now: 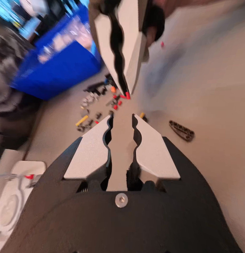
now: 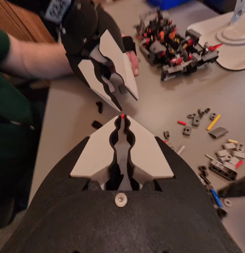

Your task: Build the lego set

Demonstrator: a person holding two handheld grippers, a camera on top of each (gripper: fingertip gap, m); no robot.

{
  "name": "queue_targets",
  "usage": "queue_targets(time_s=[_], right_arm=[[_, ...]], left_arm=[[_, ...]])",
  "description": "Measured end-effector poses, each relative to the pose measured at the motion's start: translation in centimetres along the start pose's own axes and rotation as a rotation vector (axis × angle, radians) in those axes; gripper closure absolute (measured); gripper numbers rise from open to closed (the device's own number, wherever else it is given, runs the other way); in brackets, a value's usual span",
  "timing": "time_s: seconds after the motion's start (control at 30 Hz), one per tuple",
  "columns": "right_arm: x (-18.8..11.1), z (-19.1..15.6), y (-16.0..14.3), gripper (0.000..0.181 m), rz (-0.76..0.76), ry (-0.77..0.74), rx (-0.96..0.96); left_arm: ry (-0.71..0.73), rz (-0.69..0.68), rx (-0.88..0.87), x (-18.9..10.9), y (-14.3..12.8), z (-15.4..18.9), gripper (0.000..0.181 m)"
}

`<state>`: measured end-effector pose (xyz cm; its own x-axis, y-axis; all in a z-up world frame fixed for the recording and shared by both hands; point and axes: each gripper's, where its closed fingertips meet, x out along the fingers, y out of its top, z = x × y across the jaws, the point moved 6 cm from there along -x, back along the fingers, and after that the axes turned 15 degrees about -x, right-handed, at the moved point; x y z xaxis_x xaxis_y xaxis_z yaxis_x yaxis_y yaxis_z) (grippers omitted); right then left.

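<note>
Lego pin [image 2: 122, 116], red, clamped at right gripper [image 2: 122, 116] jaw tips.
Left gripper [image 1: 122, 114] jaws apart, empty; loose pieces [image 2: 209, 136] scattered right, model [image 2: 178, 50] far across tabletop [image 2: 153, 102].

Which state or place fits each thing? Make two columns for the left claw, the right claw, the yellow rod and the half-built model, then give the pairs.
Column one:
1 left claw
2 right claw
3 yellow rod
4 half-built model

Column two:
A pinching a red pin
B among loose grey pieces
C open
D next to the white stand

Pairs: 1-C, 2-A, 3-B, 4-D
</note>
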<state>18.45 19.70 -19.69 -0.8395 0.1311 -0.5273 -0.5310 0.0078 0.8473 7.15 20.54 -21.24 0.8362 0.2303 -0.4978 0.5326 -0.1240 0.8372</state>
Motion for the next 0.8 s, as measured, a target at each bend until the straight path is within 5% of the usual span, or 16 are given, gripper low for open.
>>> queue_targets(time_s=[0.27, 0.8], right_arm=[[2.9, -1.2, -1.6, 0.178, -0.358, 0.001, -0.232], [3.8, -1.0, -2.2, 0.178, -0.504, 0.051, -0.296]], left_arm=[[-0.106, -0.199, 0.012, 2.8, -2.5, 2.0, 0.16], [-0.09, -0.193, 0.024, 3.1, -2.6, 2.0, 0.171]])
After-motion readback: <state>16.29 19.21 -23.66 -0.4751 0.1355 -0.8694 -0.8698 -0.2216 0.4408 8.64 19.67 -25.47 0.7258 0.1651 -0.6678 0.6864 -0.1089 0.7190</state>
